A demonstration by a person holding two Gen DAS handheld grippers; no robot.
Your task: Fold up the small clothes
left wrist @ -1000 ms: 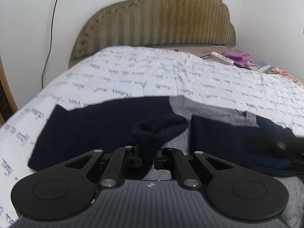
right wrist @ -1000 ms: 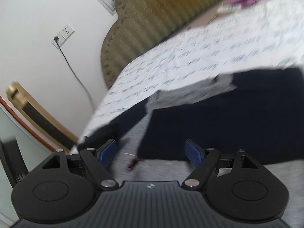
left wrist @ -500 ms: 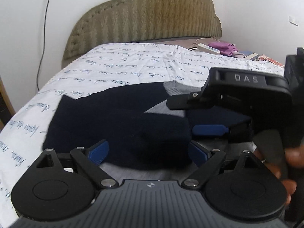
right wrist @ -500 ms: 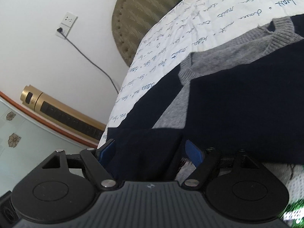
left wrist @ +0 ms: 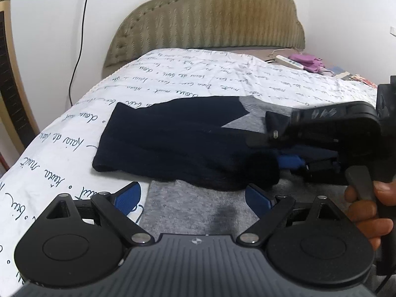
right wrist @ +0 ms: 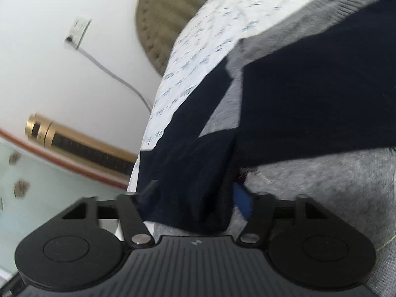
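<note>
A small grey sweater with navy sleeves (left wrist: 173, 136) lies on the bed, both sleeves folded across the grey body (left wrist: 198, 208). My left gripper (left wrist: 193, 195) is open and empty, just above the grey hem. The left sleeve's cuff (left wrist: 257, 173) lies just ahead of it. My right gripper (left wrist: 292, 162) comes in from the right and is open, its blue pads on either side of that cuff. In the right wrist view the gripper (right wrist: 195, 198) straddles the navy sleeve end (right wrist: 188, 178) without closing on it.
The sweater rests on a white quilt with blue script (left wrist: 173, 74). A padded olive headboard (left wrist: 222, 19) stands behind. A remote (left wrist: 289, 61) and purple cloth (left wrist: 309, 60) lie at the far right. A gold appliance (right wrist: 74, 143) stands left of the bed.
My left gripper let go of the navy cuff, opened and drew back toward the hem. The sleeve now lies flat. My right gripper swung in over the cuff.
</note>
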